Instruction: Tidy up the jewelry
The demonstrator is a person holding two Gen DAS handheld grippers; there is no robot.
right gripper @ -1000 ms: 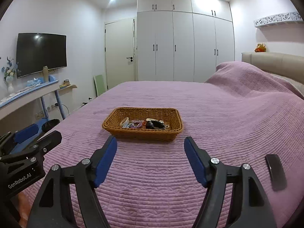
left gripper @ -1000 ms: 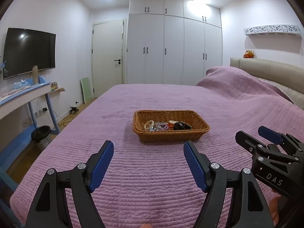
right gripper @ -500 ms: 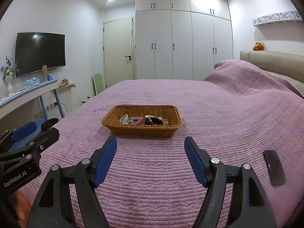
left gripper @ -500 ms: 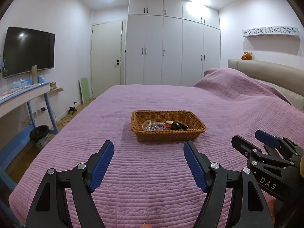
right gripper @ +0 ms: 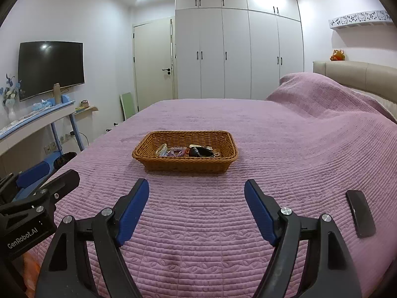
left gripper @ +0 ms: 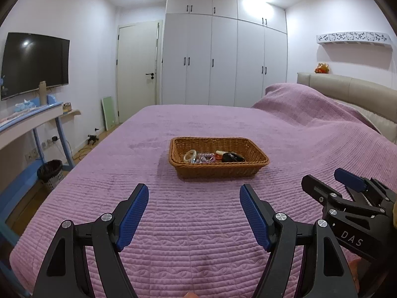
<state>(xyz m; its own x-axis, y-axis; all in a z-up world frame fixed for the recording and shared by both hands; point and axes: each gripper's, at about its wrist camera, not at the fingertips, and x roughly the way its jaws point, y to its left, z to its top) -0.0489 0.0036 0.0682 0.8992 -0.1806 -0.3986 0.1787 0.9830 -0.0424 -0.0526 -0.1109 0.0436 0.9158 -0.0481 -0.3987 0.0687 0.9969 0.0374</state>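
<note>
- We held our left claw point(left gripper: 194, 196) with its blue pads spread wide and nothing between them, above the purple quilted bedspread point(left gripper: 198, 248).
- We held our right claw point(right gripper: 196, 193) just as wide apart and just as empty; it sat beside the left one, level with it.
- The rectangular brown wicker basket point(right gripper: 184, 165) stood on the bed straight ahead of both claws, well apart from them, its long axis running left to right across our view.
- The small heap of jewelry point(left gripper: 213, 157) lay inside the basket along its near wall: pale and pinkish bracelets to the left, a dark piece point(right gripper: 201, 152) to the right. We could not tell single pieces apart.
- We judged neither claw clearly nearer; in the left view the basket sat slightly right of centre, in the right view slightly left.
- A flat black oblong object point(right gripper: 360, 213) lay on the bedspread just right of the right claw, pointing away from us.
</note>
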